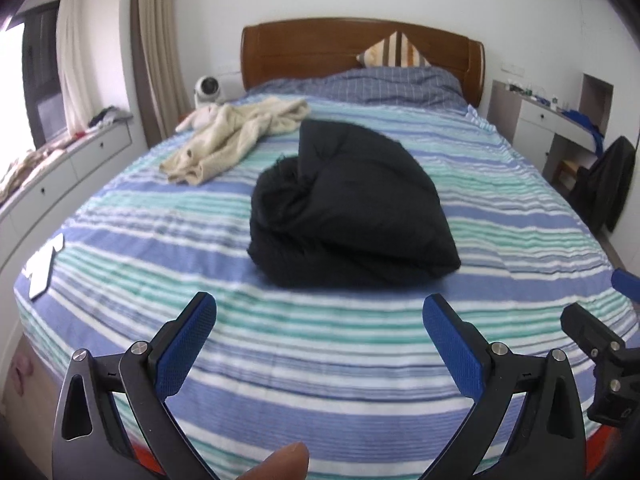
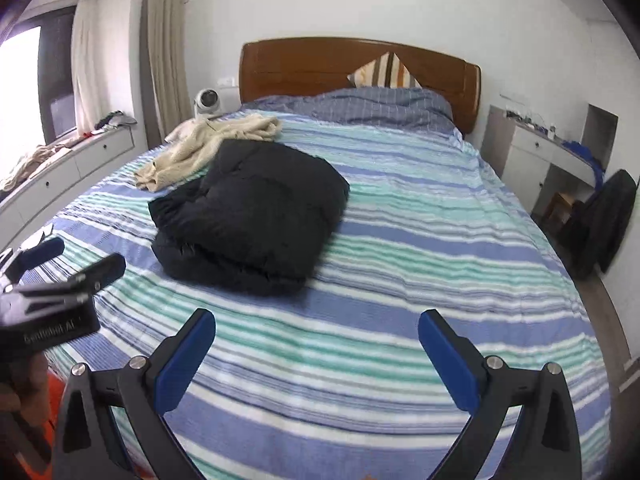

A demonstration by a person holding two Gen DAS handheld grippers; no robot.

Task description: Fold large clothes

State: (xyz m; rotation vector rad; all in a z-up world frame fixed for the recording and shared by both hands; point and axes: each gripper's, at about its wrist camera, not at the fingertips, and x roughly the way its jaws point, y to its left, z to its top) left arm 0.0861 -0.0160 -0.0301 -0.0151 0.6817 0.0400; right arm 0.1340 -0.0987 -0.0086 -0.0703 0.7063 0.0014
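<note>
A black padded garment [image 1: 352, 208] lies folded into a thick bundle in the middle of the striped bed [image 1: 320, 360]; it also shows in the right wrist view [image 2: 252, 216]. A cream fleece garment [image 1: 236, 136] lies crumpled beyond it at the back left, also in the right wrist view [image 2: 208, 148]. My left gripper [image 1: 320, 344] is open and empty above the bed's near end, short of the black bundle. My right gripper [image 2: 318, 356] is open and empty, to the right of the bundle. Each gripper appears at the edge of the other's view.
A wooden headboard [image 1: 360, 52], striped pillow [image 1: 394, 52] and blue duvet [image 1: 380, 84] lie at the far end. A white fan [image 1: 208, 90] stands left of the bed. A window bench with drawers [image 1: 60, 168] runs left; a desk [image 1: 552, 120] and dark chair [image 1: 608, 184] stand right.
</note>
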